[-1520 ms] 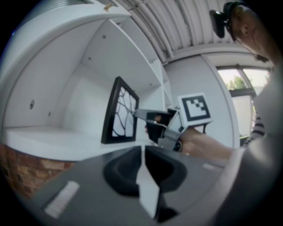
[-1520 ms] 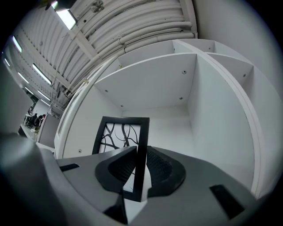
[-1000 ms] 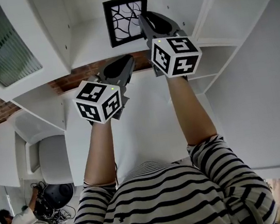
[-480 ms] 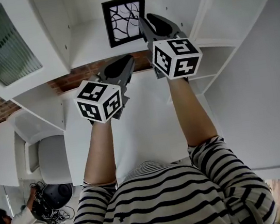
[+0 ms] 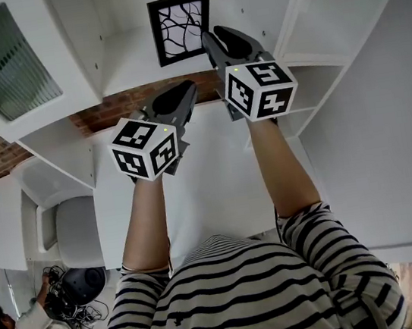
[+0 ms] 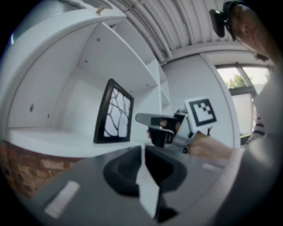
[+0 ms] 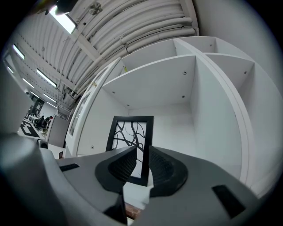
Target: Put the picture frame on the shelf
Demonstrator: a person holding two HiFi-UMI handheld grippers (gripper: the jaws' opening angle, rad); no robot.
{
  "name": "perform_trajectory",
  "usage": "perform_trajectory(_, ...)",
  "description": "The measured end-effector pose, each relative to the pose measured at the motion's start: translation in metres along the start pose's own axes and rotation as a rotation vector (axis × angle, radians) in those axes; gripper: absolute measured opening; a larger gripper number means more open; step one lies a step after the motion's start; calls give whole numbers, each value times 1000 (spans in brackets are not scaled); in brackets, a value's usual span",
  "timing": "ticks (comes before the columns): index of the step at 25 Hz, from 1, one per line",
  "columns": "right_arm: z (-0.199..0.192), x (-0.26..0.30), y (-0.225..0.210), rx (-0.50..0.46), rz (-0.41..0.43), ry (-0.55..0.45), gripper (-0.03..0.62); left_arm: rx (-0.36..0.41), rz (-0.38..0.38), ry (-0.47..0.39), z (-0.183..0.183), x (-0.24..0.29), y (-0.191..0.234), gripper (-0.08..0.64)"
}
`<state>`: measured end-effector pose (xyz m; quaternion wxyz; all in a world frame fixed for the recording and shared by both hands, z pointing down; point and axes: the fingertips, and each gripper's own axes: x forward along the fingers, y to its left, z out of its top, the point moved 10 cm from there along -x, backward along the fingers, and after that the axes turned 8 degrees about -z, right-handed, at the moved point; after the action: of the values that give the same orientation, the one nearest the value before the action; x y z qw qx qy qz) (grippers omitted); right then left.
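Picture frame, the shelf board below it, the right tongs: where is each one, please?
picture frame (image 5: 183,28), head view, middle of its branch pattern.
shelf board (image 5: 128,66), head view, bare part left of the frame.
right tongs (image 7: 142,151), right gripper view, midway between the tips.

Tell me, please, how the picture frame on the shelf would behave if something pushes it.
The picture frame stands on its narrow bottom edge on the shelf, so a push near the top would probably tip it. Its straight black border looks stiff, not floppy. With flat edges it should slide, not roll.
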<state>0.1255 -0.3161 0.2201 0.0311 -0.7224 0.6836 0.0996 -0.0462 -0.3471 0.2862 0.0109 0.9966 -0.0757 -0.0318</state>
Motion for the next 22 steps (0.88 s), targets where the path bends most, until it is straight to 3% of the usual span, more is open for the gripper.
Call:
perform_trajectory(15, -41, -51, 11, 44, 93, 45, 59, 0, 5, -50, -21, -20, -24, 28)
perform_trajectory(22, -83, -80, 18, 170, 201, 96, 33, -65, -12, -33, -56, -30, -40, 28)
